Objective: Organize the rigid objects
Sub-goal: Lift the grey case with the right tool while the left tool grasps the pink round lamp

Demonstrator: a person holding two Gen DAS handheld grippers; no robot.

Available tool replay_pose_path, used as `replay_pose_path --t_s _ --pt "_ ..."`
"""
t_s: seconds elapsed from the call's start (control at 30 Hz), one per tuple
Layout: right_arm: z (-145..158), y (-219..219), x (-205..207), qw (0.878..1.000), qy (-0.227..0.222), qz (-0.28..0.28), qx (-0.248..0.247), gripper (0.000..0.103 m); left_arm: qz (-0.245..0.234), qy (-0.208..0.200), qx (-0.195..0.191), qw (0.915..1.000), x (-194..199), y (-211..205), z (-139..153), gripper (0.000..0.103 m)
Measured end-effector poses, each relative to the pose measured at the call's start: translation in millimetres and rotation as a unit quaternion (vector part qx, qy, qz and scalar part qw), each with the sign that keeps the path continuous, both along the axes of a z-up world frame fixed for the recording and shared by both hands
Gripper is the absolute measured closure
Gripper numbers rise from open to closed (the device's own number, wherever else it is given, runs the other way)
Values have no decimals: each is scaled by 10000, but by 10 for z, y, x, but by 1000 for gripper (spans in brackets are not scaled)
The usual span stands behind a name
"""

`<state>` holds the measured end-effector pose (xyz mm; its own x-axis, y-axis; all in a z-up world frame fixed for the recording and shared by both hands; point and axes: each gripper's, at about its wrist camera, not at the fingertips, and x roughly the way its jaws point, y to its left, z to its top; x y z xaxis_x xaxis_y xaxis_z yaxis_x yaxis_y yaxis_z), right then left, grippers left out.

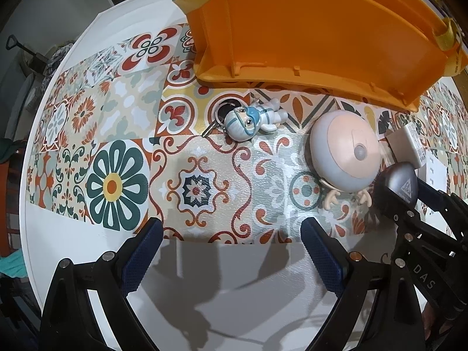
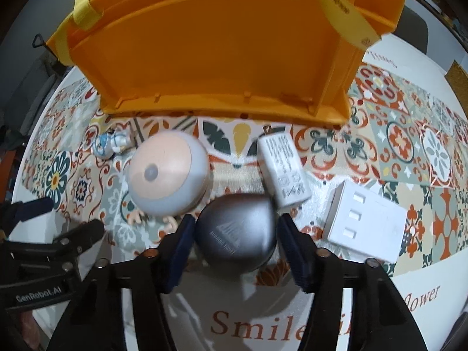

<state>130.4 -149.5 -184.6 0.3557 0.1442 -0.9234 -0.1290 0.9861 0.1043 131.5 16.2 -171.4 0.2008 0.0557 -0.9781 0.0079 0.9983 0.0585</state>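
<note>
An orange plastic bin (image 1: 307,29) (image 2: 210,49) stands at the back of the patterned mat. My right gripper (image 2: 235,228) is shut on a grey egg-shaped object (image 2: 237,231) (image 1: 399,182), held just above the mat. A round grey-and-peach light with small antlers (image 1: 346,152) (image 2: 168,172) lies to its left. A small astronaut keychain figure (image 1: 254,121) (image 2: 109,143) lies near the bin. My left gripper (image 1: 231,234) is open and empty above the white table edge.
A white charger (image 2: 283,169) and a white multi-socket adapter (image 2: 365,225) lie to the right of the grey object. The patterned mat (image 1: 117,134) covers a round white table (image 1: 204,286). Printed words show on the cloth near the right gripper.
</note>
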Motion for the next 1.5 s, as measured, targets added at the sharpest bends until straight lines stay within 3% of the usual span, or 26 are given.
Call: replay_pose_path --t_s 0.37,0.63,1.5 --pt "-32 48 43 9999 -82 26 -99 46 -71 -2 47 10000 -5 -62 -25 7" --pt "-4 -25 -34 10000 20 37 28 46 -167 -66 -154 9997 -11 -112 15 7" --pt "288 -576 -179 9983 -71 -526 241 46 -873 -408 -386 9946 384 -798 159 7"
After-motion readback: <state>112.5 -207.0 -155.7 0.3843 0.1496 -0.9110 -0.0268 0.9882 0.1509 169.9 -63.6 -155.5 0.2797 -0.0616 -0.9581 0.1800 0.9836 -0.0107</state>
